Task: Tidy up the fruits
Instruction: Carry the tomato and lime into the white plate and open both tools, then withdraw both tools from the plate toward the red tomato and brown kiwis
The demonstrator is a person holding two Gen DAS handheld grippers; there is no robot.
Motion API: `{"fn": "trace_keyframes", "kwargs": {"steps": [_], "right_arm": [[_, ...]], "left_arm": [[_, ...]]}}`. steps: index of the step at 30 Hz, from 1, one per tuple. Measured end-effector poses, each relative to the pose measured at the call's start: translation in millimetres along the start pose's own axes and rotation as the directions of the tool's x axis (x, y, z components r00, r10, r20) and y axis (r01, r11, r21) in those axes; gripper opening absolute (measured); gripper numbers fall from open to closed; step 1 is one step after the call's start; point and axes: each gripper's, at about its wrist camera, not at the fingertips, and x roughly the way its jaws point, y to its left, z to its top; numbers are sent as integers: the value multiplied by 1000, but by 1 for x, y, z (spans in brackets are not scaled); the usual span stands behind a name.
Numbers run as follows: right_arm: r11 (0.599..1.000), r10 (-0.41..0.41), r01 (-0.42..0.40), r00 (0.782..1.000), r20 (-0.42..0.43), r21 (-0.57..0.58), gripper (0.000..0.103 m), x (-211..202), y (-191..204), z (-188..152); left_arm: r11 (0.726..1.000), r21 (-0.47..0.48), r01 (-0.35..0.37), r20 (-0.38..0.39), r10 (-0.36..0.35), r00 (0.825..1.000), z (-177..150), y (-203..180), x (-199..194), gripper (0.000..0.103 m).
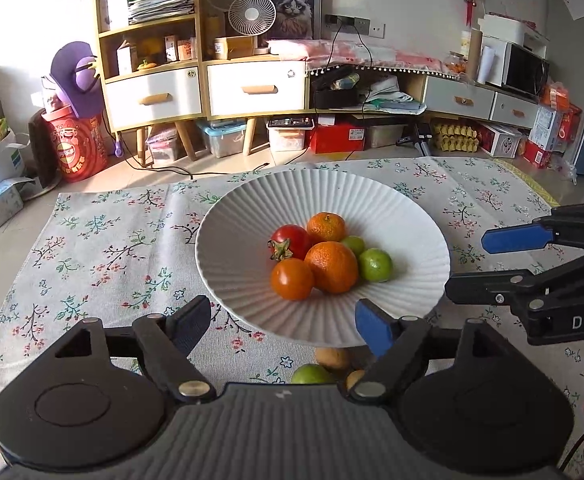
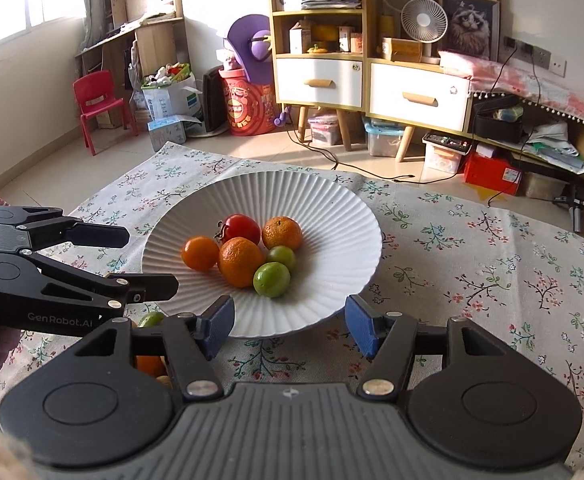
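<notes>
— Where do your claws stand?

— Your left claw (image 1: 281, 326) gapes wide, nothing in it, at the near rim of the white plate (image 1: 251, 208). Your right claw (image 2: 289, 326) is equally wide and bare at that rim.

— And the fruit?

— Two tangerines (image 1: 332, 266), two tomatoes (image 1: 292, 279) and two green fruits (image 1: 376, 265) are heaped mid-plate; a few more (image 1: 312, 374) lie on the table's floral cloth (image 1: 111, 248) beneath your left claw.

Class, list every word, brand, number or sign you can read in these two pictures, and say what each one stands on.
"GenRobot.AI": on the side of the left gripper, seen from the right wrist camera.
"DAS": on the body of the right gripper, cut off by the picture's edge.
Print on the red drum and the floor boxes: too small or blurred to read.
The plate carries no text.
</notes>
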Motion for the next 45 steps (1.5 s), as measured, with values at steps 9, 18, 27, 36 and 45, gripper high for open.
{"fn": "trace_keyframes", "kwargs": {"steps": [9,18,27,36,45], "right_arm": [[999,-3,3,1000,-2,42,83,-12,10,-13],[999,12,-11,1000,-24,46,93,-14,21,-31],[998,21,-17,998,-59,58,98,-13,18,-46],[997,1,4,998,-59,71,98,-5,15,-53],[998,21,-16,996,-81,56,98,6,20,-62]], "left_arm": [[999,-14,-45,-33,44,998,-17,7,-19,91],[995,-58,-78,-78,74,994,-40,11,-32,97],[996,-81,-36,-60,31,998,-54,5,-39,99],[997,-61,42,-73,-47,996,-77,-1,-37,99],[990,-113,89,-81,-98,992,-93,0,-27,98]]}}
